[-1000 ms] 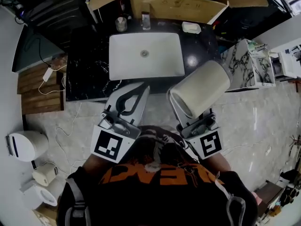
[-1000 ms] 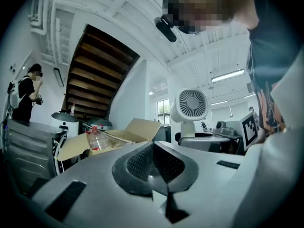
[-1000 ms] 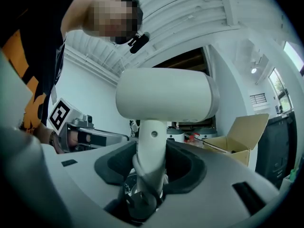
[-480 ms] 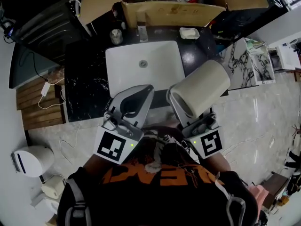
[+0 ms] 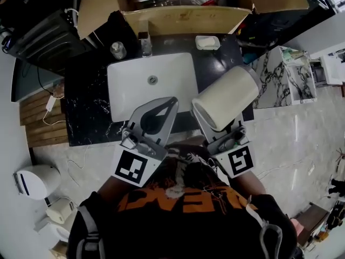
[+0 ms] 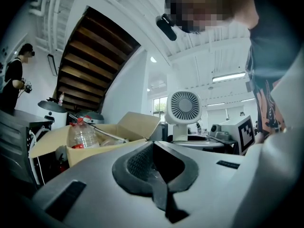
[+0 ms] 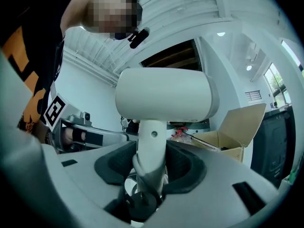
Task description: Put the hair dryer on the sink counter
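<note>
The cream-white hair dryer (image 5: 225,97) is held up in the air, its barrel lying over the front right corner of the black marble sink counter (image 5: 89,109). My right gripper (image 5: 223,136) is shut on its handle; in the right gripper view the handle (image 7: 151,141) stands upright between the dark pads, with the barrel (image 7: 164,96) above. My left gripper (image 5: 171,100) is shut with nothing in it, and its tips reach the counter's front edge below the white basin (image 5: 151,82). In the left gripper view its jaws (image 6: 154,146) hold nothing.
An open cardboard box (image 5: 178,16) with bottles stands behind the counter. On the counter's back edge are a soap dish (image 5: 207,42), a small cup (image 5: 118,49) and a bottle (image 5: 144,45). A marble-patterned cabinet (image 5: 277,74) stands right, a wooden platform (image 5: 40,117) left.
The sink and counter have drawn nearer, sliding down and left in the head view. Both grippers now reach over the counter's front edge; the dryer stays gripped.
</note>
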Available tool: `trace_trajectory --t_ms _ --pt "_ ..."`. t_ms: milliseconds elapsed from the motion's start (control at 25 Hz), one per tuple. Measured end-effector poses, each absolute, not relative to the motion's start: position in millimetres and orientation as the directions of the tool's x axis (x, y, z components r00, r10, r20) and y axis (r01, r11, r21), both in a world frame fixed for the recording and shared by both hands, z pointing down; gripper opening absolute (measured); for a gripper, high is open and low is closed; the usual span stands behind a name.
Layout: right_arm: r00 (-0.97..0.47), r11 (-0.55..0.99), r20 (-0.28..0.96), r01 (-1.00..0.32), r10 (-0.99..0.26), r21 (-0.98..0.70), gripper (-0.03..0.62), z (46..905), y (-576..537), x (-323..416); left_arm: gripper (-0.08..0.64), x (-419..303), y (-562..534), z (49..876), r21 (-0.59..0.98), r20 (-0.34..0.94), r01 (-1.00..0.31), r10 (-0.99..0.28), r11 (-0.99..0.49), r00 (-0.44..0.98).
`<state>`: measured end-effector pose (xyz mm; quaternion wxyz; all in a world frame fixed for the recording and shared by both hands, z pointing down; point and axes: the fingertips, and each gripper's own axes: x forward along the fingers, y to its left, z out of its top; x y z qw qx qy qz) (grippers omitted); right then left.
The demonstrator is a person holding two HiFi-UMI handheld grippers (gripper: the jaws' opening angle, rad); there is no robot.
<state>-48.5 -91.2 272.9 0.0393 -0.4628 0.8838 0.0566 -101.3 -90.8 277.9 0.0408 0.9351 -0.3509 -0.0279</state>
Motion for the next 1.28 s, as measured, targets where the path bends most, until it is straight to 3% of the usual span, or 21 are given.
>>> trace_trajectory --t_ms 600,1000,1280 --pt "-0.629 0.629 0.004 -0.777 -0.778 0.027 0.196 340.2 -162.8 113.0 0.021 53.5 -151.2 320.8 0.056 0.055 -0.743 -0.741 -0.667 0.669" --pt "-0.591 0.586 0.307 -0.801 -0.746 -0.119 0.196 471.3 -203.0 165.9 0.021 77.0 -165.1 357.2 0.061 0.144 -0.759 -0.747 -0.648 0.649" --pt "-0.433 0.498 0.607 -0.864 -0.666 -0.07 0.196 556.3 -208.2 190.6 0.022 83.2 -162.4 378.9 -0.014 0.184 -0.731 -0.72 -0.682 0.669"
